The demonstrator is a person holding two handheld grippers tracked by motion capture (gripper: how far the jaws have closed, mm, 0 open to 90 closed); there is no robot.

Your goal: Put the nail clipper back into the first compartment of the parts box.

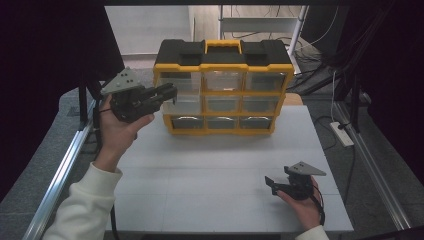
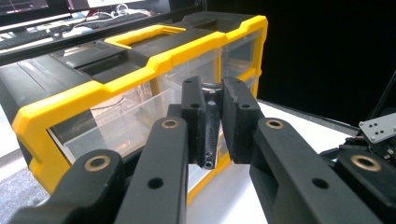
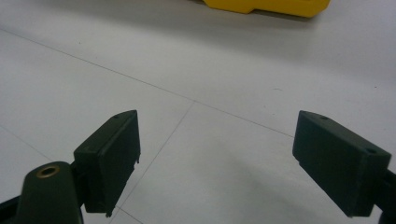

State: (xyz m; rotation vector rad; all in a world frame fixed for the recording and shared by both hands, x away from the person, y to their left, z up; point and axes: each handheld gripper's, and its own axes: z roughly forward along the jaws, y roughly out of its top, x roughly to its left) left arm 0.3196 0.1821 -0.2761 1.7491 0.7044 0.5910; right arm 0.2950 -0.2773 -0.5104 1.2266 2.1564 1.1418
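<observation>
A yellow and black organizer box (image 1: 222,65) with clear drawers stands at the back of the white table (image 1: 210,170). My left gripper (image 1: 169,93) is raised at the box's left column of drawers. Its jaws are shut on a small black part (image 2: 208,133) with a metal tip, held upright right in front of the clear drawers (image 2: 116,121). One drawer on that side looks pulled out a little. My right gripper (image 1: 271,183) rests low over the table's front right, open, with nothing between its fingers (image 3: 109,154).
Metal rails run along the table's left side (image 1: 60,175) and right side (image 1: 375,175). A white power strip (image 1: 342,134) and cables lie on the floor to the right. Dark curtains hang on both sides.
</observation>
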